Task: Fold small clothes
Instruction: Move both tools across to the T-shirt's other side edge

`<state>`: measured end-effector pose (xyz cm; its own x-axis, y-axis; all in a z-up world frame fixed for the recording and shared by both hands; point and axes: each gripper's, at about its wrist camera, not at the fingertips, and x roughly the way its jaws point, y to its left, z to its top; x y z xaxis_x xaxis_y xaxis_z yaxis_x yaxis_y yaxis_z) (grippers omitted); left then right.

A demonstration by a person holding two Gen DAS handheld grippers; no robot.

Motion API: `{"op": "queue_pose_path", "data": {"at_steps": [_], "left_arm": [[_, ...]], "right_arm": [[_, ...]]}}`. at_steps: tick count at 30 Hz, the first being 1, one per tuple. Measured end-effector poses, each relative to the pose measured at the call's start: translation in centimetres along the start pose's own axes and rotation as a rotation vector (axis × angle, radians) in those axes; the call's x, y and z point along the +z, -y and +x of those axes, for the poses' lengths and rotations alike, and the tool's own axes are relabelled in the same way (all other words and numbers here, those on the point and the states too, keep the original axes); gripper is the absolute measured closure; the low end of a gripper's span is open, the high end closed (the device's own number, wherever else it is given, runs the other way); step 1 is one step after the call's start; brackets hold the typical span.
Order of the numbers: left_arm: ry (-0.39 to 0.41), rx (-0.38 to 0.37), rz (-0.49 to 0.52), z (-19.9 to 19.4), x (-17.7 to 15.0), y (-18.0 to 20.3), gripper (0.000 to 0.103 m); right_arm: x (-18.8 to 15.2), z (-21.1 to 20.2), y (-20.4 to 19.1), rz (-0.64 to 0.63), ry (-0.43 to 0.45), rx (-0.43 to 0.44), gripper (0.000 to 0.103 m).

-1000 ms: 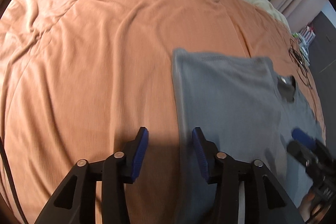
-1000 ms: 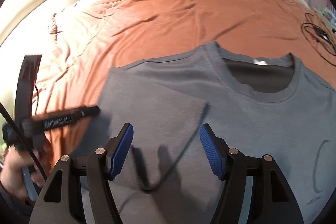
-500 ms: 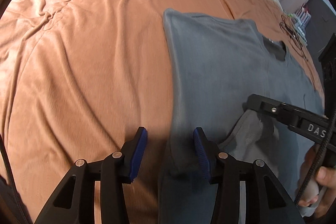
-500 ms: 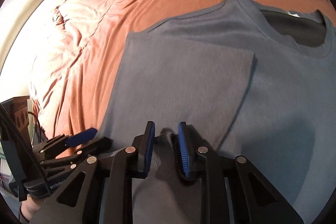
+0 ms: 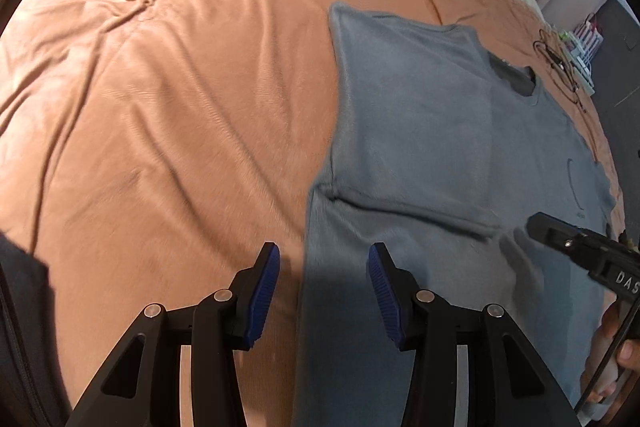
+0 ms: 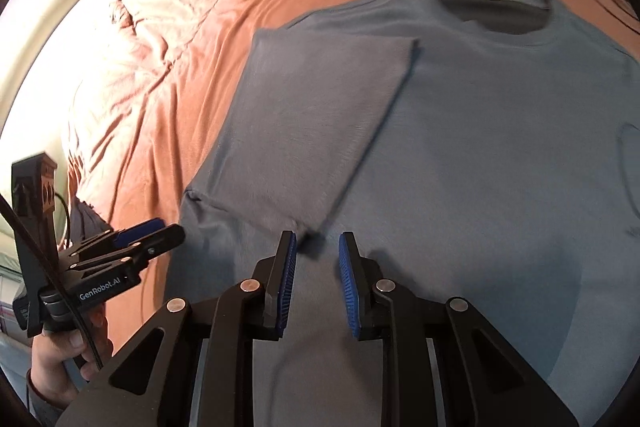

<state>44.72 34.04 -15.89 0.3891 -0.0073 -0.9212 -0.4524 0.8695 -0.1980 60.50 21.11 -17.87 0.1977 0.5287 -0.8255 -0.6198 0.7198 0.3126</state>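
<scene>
Grey T-shirt [image 6: 480, 147], sleeve folded inward

Quick count: one grey tee [image 5: 420, 131] on one bed [image 5: 180, 87], two grippers, left [image 5: 323, 281] and right [image 6: 316, 263], two blue fingers [image 6: 287, 279] each, plus one cable tangle [image 5: 560, 67] near the bed's edge.

Two close, downward wrist views, both over the grey shirt [image 5: 420, 131].
</scene>
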Motion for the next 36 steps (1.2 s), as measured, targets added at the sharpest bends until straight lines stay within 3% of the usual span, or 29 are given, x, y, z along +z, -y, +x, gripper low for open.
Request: {"op": "queue_pose_path", "data": {"at_steps": [2, 6, 12, 15, 18, 21, 36], "left_arm": [[0.018, -0.003, 0.002, -1.2, -0.6, 0.5, 0.054], [0.048, -0.011, 0.003, -3.2, -1.5, 1.6, 0.054], [0.087, -0.018, 0.004, -5.4, -2.4, 4.1, 0.052], [0.102, -0.018, 0.012, -5.8, -2.6, 5.8, 0.042], [0.115, -0.023, 0.032, -6.1, -2.9, 7.8, 0.042], [0.12, -0.038, 0.051, -6.3, -3.2, 9.9, 0.04], [0.138, -0.104, 0.138, -4.4, -2.0, 21.3, 0.039]], "right_arm": [[-0.7, -1.9, 0.5, 0.001, 0.027, -0.012, 0.084], [-2.6, -5.4, 1.7, 0.006, 0.066, -0.029, 0.074], [-6.0, -11.3, 4.3, 0.006, 0.144, -0.062, 0.044], [-7.4, -13.7, 5.9, 0.019, 0.164, -0.08, 0.04], [-8.4, -15.8, 7.9, 0.04, 0.187, -0.099, 0.037], [-9.3, -17.7, 9.7, 0.074, 0.211, -0.106, 0.028], [-12.8, -24.0, 19.2, 0.193, 0.266, -0.21, 0.025]]}}
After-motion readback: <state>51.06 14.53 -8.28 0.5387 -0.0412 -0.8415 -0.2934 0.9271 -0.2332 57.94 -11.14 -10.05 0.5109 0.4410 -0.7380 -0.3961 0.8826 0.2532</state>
